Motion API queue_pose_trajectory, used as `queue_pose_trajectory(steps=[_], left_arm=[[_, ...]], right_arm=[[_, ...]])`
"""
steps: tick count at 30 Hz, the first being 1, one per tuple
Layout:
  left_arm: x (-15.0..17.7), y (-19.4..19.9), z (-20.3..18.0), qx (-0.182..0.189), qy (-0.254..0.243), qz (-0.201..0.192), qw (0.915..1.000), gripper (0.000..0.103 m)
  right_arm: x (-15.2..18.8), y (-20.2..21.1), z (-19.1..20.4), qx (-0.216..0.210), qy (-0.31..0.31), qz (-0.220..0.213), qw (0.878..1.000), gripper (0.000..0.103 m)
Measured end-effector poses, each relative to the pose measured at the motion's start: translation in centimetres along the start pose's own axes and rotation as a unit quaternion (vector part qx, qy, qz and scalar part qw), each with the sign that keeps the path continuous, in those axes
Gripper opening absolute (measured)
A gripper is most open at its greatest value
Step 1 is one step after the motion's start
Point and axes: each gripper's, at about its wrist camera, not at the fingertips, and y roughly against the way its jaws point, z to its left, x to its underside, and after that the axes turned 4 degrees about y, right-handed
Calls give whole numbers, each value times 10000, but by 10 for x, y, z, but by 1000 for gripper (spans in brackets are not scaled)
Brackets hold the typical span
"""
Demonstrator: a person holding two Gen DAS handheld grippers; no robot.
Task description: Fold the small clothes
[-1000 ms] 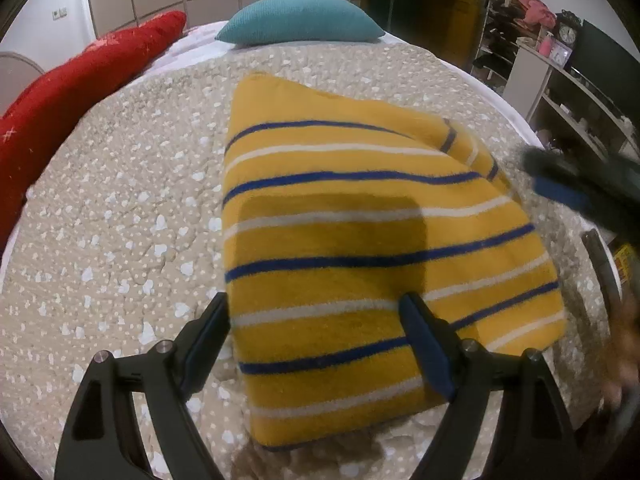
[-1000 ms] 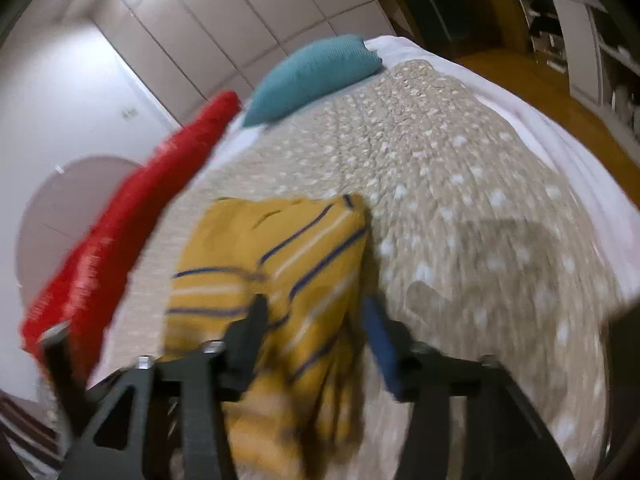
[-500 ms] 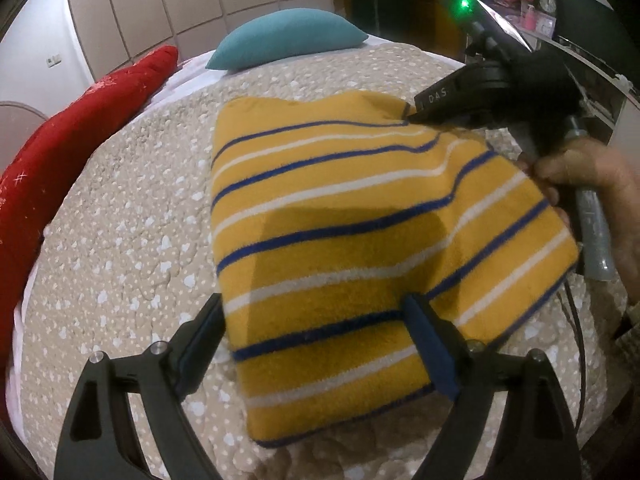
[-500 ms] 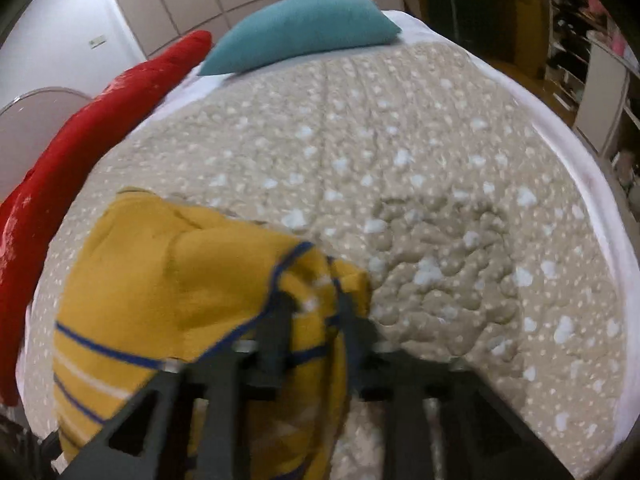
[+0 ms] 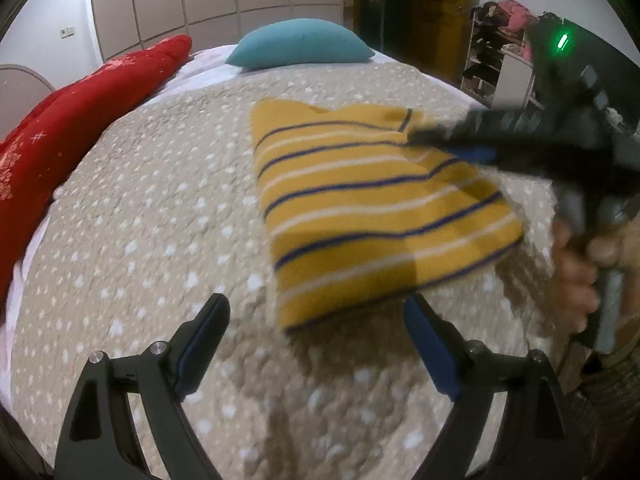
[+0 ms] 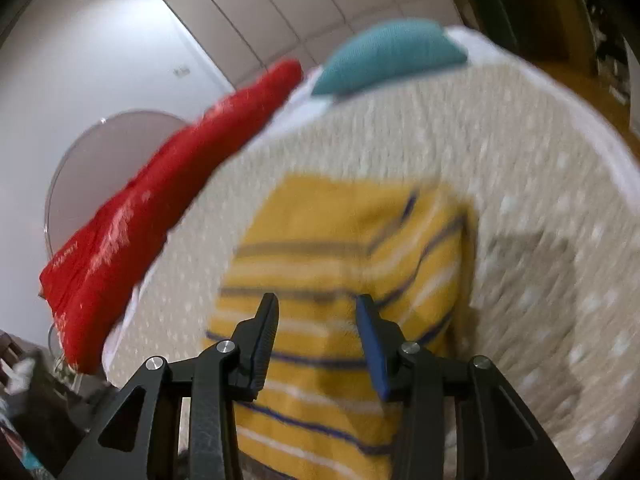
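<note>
The yellow striped garment was already laid folded below the teal pillow. Both the left gripper and the right gripper were spread, nothing pinched; perhaps 1 fold was left.

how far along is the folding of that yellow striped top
Mostly done: the yellow knit top with blue and white stripes lies folded into a compact rectangle on the beige dotted bedspread. Nothing is in hand; the left gripper and right gripper are open. Left: perhaps smoothing or another fold.
</note>
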Motion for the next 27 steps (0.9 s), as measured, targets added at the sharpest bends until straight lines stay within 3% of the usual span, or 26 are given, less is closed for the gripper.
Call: queue_pose_trajectory(steps=[1, 2, 5, 7, 10, 11, 13, 19, 27], left_arm=[[4, 3, 2, -58, 5, -7, 10000, 88], [7, 8, 6, -107, 28, -27, 9999, 88], [15, 18, 19, -169, 164, -31, 9997, 88], [18, 21, 27, -205, 302, -4, 9993, 88], [25, 24, 34, -202, 504, 48, 9985, 88], [28, 26, 34, -198, 536, 52, 9984, 88], [34, 34, 31, -185, 523, 13, 9985, 88], [48, 57, 19, -195, 421, -138, 9988, 88], [63, 77, 4, -106, 368, -262, 9989, 88]], right_arm=[[10, -7, -11, 137, -212, 70, 9997, 38], [16, -9, -20, 270, -340, 53, 9990, 22], [34, 9, -53, 96, -1026, -272, 9943, 20], [43, 26, -55, 129, -1247, -385, 9914, 20], [53, 42, -44, 374, -1150, -444, 9917, 24], [56, 46, -39, 475, -1098, -457, 9918, 32], [69, 58, -30, 664, -1041, -525, 9910, 37], [114, 72, -22, 702, -1210, -610, 9883, 46], [149, 82, 15, 1279, -738, -730, 9863, 50]])
